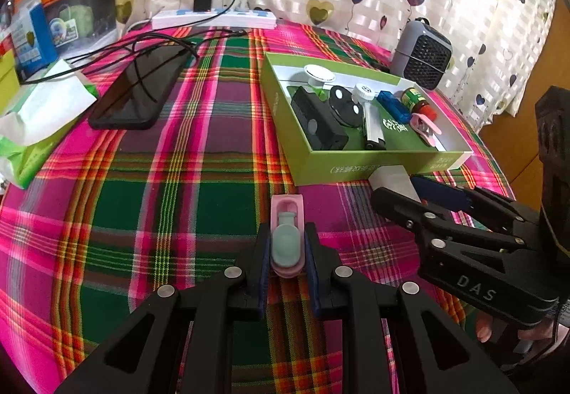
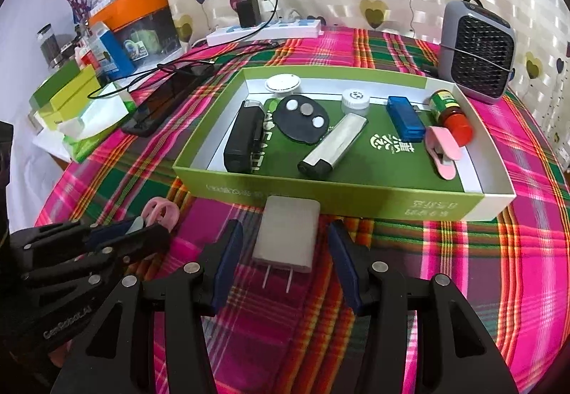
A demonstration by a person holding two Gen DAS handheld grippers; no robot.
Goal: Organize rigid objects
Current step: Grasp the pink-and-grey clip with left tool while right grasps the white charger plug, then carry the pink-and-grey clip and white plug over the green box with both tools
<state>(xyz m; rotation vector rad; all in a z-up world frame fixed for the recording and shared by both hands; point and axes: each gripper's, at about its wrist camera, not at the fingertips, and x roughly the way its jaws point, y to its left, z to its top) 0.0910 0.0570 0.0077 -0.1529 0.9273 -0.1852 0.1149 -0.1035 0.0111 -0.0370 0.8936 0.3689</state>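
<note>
A green box [image 2: 356,201] lies on the plaid tablecloth and holds several small objects: a black case [image 2: 242,135], a silver lighter [image 2: 335,144], a blue USB stick [image 2: 406,118], a small red-capped bottle [image 2: 450,112] and a pink clip [image 2: 443,148]. My left gripper [image 1: 286,244] is shut on a pink and grey clip [image 1: 286,233] just above the cloth. My right gripper [image 2: 285,244] is open around a white charger plug [image 2: 286,233] that lies on the cloth in front of the box. The charger also shows in the left wrist view [image 1: 392,180].
A black phone [image 1: 139,91] with cables lies at the left. A power strip [image 1: 213,18] sits at the back by the curtain. A grey mini heater [image 2: 477,48] stands behind the box at right. Boxes and tissue packs [image 2: 82,105] crowd the left edge.
</note>
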